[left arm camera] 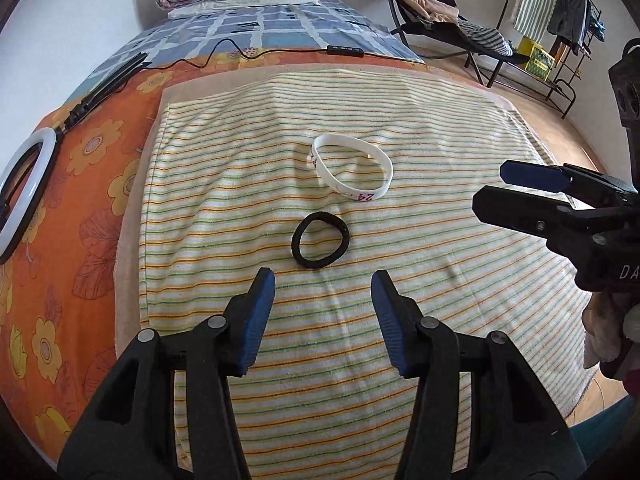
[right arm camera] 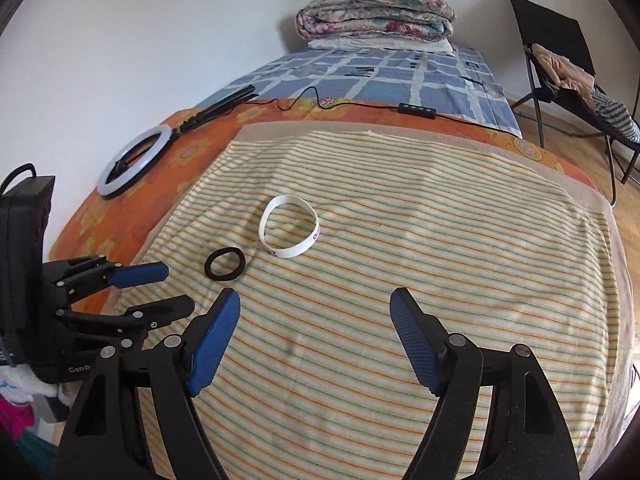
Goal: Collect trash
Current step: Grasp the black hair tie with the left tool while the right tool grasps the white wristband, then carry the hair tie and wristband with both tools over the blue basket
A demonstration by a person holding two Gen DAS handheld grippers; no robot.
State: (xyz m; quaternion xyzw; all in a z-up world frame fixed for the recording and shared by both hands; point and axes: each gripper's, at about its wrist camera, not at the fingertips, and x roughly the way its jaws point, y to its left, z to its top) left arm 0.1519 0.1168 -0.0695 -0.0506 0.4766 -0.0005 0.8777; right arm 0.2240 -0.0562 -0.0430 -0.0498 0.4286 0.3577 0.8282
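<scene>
A black hair tie (left arm camera: pixel 320 240) lies flat on the striped towel (left arm camera: pixel 400 280). A white wristband (left arm camera: pixel 352 172) lies just beside it, at about 1 o'clock from the hair tie in the left wrist view. The two rings do not touch. Nothing lies on top of them or blocks the way to them.

The left gripper (left arm camera: pixel 323 280) hangs over the towel, just short of the hair tie. Its jaws are partly open and hold nothing. The right gripper (right arm camera: pixel 315 300) has its jaws wider apart and holds nothing too. In its own view the hair tie (right arm camera: pixel 225 264) sits at about 10 o'clock from the tips, and the wristband (right arm camera: pixel 289 227) at about 11 o'clock.

The towel covers an orange flowered sheet (left arm camera: pixel 92 184). A ring light (right arm camera: pixel 134 162) lies on that sheet, well apart from the rings. Its cord and remote (right arm camera: pixel 417 111) run across the bed. A folded quilt (right arm camera: pixel 374 12) sits at the far end. A black chair (right arm camera: pixel 560 60) with clothes on it stands on the floor.
</scene>
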